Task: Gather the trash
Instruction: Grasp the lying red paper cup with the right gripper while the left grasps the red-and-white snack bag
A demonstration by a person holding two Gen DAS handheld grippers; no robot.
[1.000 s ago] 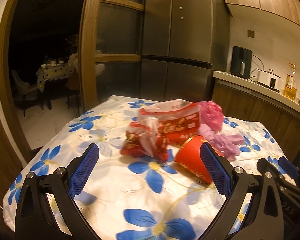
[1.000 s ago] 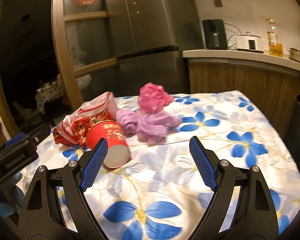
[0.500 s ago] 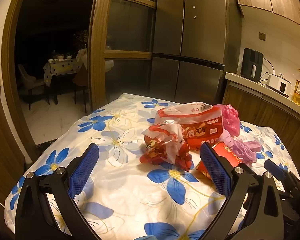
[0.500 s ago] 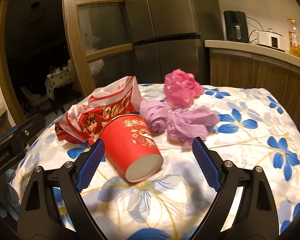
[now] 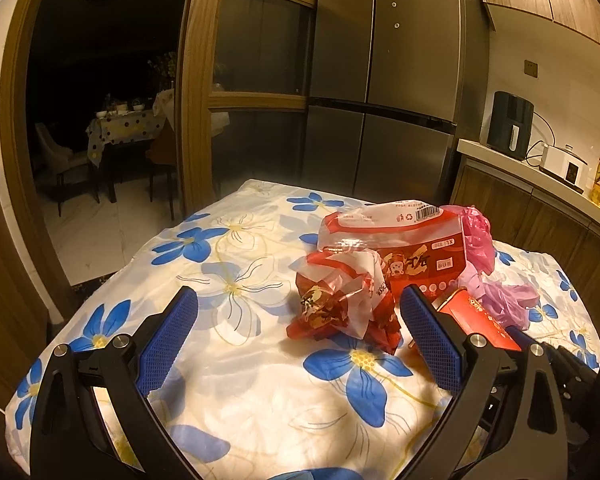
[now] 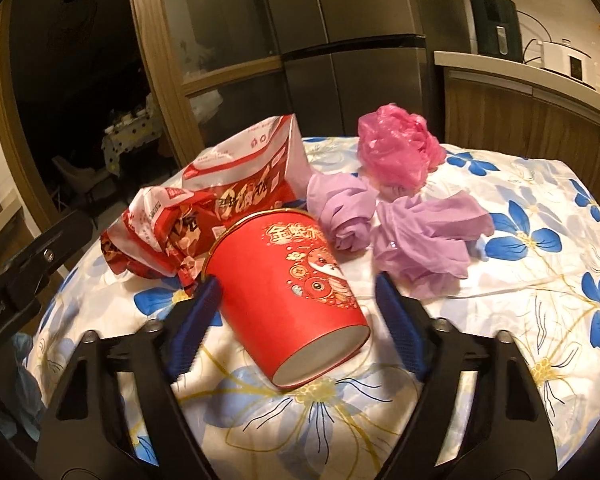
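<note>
A red paper cup (image 6: pixel 288 288) lies on its side on the flowered tablecloth (image 6: pixel 540 200). My right gripper (image 6: pixel 296 324) is open, its jaws on either side of the cup, not touching it. Behind the cup are a crumpled red wrapper (image 6: pixel 156 236), a red and white snack bag (image 6: pixel 252 172), a purple crumpled bag (image 6: pixel 416 236) and a pink crumpled bag (image 6: pixel 396 152). My left gripper (image 5: pixel 296 336) is open and empty, just short of the crumpled wrapper (image 5: pixel 336 304). The cup (image 5: pixel 480 324) shows behind its right finger.
The table stands in a kitchen. A steel fridge (image 5: pixel 380 100) is behind it. A counter (image 5: pixel 540 176) with an air fryer, a cooker and an oil bottle runs on the right. A dark doorway to a dining room (image 5: pixel 112 120) is on the left.
Both grippers have moved forward toward the trash. The right gripper has closed in around the red cup, which now fills the gap between its jaws. Both stay open.
</note>
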